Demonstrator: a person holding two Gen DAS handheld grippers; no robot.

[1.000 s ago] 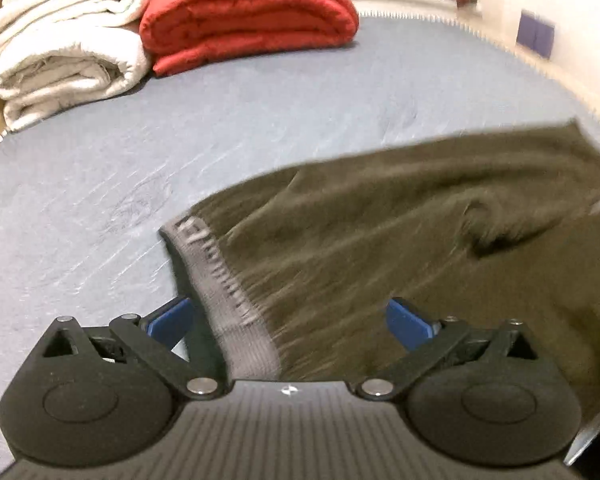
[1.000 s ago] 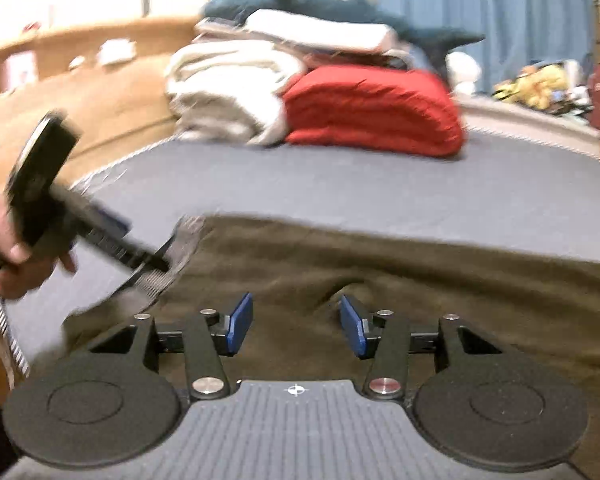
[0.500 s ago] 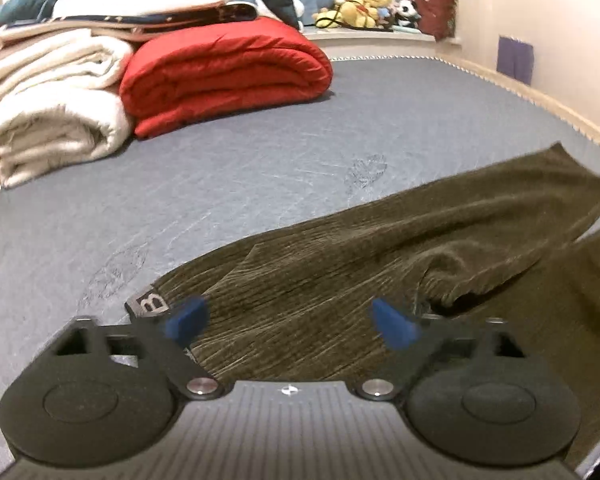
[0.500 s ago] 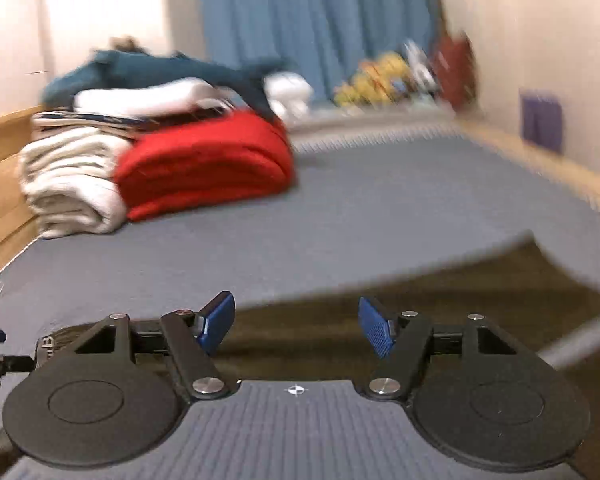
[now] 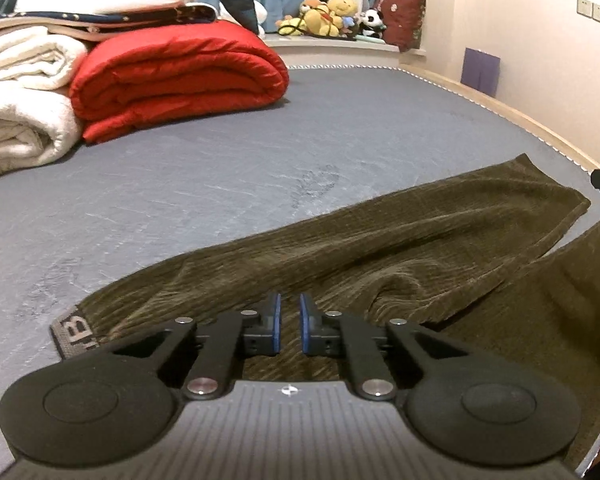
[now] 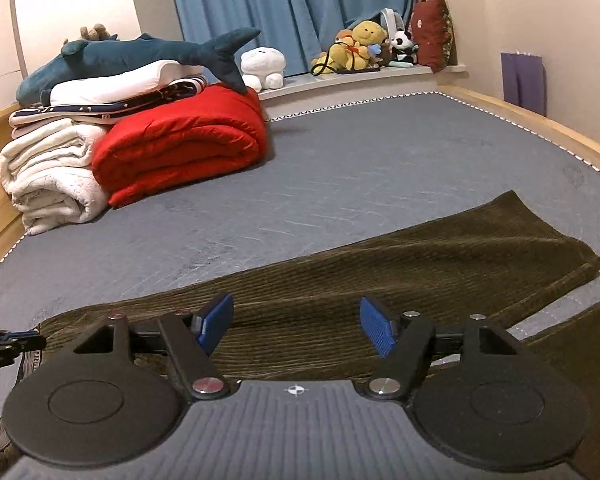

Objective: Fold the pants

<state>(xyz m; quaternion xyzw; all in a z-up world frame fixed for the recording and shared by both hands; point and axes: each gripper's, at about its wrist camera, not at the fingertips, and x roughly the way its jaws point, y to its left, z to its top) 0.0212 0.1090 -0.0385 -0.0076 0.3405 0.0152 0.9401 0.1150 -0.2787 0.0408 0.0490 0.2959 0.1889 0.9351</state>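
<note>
Olive-brown corduroy pants (image 5: pixel 380 256) lie flat on the grey bed (image 5: pixel 260 160), waistband (image 5: pixel 74 334) toward the left, both legs stretched out to the right, the near leg partly overlapped by the far one with a soft ridge of cloth at the crotch. Left gripper (image 5: pixel 290 322) sits low over the waist area just right of the waistband; jaws nearly pressed together, only a thin slit between the blue pads, and whether any cloth is pinched in there cannot be told. Right gripper (image 6: pixel 296 328) hovers over the upper leg, jaws spread wide and opening, nothing between them but pants fabric seen beyond. Tip of the left gripper pokes in at the left edge of the right wrist view, at the waistband. At the far end of the bed: folded red quilt (image 6: pixel 184 148), rolled white blanket (image 6: pixel 48 176), shark plush (image 6: pixel 140 56) on top of the pile. Blue curtain (image 6: pixel 292 4) and stuffed toys (image 6: pixel 364 46) on the sill behind.
</note>
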